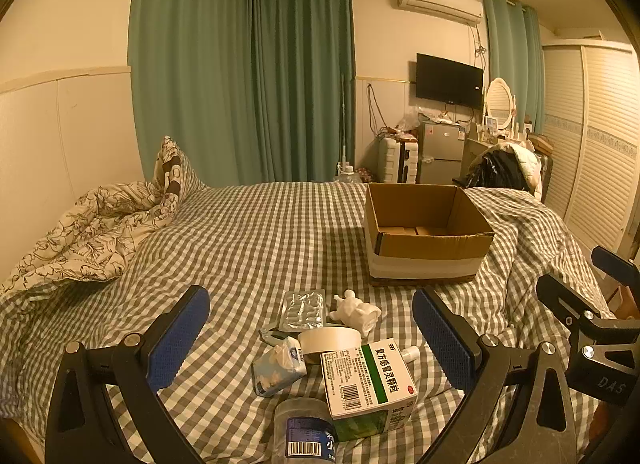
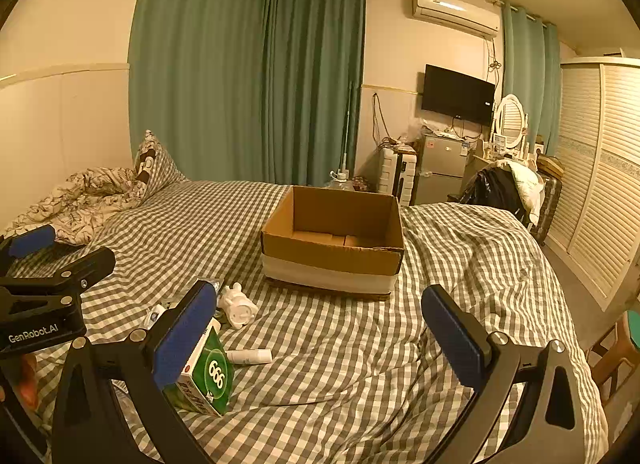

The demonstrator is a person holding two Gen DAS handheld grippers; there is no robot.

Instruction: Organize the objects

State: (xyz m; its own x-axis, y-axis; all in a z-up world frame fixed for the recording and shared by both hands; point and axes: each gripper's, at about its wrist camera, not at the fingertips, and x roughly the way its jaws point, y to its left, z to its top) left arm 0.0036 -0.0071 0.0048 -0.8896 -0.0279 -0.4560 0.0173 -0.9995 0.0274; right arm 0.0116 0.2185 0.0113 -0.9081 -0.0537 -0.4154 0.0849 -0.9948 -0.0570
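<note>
While both grippers, left gripper [image 1: 311, 338] and right gripper [image 2: 318, 330], hover spread and empty, we should pinch the medicine box [image 1: 368, 378] squarely, then carry it to the cardboard box [image 1: 430, 250].

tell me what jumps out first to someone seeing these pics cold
The open cardboard box sits mid-bed on the checked bedspread, with nothing visible inside. Nearer the cameras lies a small heap: a green-and-white medicine box, a roll of tape, a white figurine and a tissue pack. The left claw and right claw both hang open over the bed, holding nothing.
</note>
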